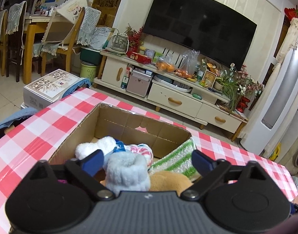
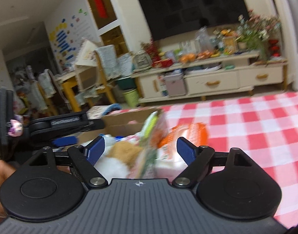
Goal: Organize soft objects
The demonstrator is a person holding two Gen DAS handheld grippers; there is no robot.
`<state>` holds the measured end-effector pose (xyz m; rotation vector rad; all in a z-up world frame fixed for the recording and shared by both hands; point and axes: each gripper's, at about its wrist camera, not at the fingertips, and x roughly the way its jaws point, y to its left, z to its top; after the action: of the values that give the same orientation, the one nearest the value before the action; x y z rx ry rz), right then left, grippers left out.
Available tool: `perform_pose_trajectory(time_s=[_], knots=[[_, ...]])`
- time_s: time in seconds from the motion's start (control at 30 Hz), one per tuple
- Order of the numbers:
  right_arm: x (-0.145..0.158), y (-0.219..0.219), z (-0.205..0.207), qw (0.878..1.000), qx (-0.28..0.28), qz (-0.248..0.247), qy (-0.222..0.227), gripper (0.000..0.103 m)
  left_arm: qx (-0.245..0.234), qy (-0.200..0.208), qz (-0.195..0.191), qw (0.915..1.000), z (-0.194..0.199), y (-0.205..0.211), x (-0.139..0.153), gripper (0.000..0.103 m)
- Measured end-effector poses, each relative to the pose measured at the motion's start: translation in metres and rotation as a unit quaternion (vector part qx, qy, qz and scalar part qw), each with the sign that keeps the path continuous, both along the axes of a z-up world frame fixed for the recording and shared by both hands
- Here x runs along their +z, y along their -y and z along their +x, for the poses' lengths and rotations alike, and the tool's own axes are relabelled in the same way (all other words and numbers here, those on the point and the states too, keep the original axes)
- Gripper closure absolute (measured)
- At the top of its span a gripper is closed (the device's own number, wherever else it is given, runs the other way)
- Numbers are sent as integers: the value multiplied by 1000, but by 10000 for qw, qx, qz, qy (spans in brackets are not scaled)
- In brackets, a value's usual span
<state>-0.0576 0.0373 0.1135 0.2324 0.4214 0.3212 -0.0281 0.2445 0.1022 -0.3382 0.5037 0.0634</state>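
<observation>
Red-checked tablecloth (image 1: 41, 128) under cardboard box (image 1: 117, 124), television (image 1: 199, 21) behind.

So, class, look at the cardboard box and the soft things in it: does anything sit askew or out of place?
Yes. The green-striped cloth lies draped over the right wall of the cardboard box, half in and half out. In the blurred right wrist view, an orange-and-white cloth lies outside the box on the checked tablecloth.

The cardboard box (image 1: 129, 124) is matt brown corrugated paper with raw torn edges; inside it, a pale blue sock (image 1: 127, 173) looks fuzzy fleece, beside a green-striped cloth (image 1: 178, 159) of nubby weave; under the box, the checked tablecloth (image 1: 41, 128) shines like smooth plastic
</observation>
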Motion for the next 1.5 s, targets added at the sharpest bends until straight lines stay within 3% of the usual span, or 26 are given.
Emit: perform_pose_trajectory(time_s=[0.3, 0.77, 1.0, 1.5], knots=[[2, 7, -8, 9976, -460, -512, 114, 0, -86, -53, 141, 9998, -19, 14, 5, 1], [7, 18, -29, 9946, -868, -551, -172, 0, -51, -117, 703, 9974, -87, 34, 17, 1], [12, 20, -50, 9958, -748, -411, -345, 0, -105, -195, 775, 9967, -119, 42, 24, 1], [35, 1, -97, 9968, -466, -649, 74, 0, 108, 64, 1075, 9941, -167, 44, 47, 1]])
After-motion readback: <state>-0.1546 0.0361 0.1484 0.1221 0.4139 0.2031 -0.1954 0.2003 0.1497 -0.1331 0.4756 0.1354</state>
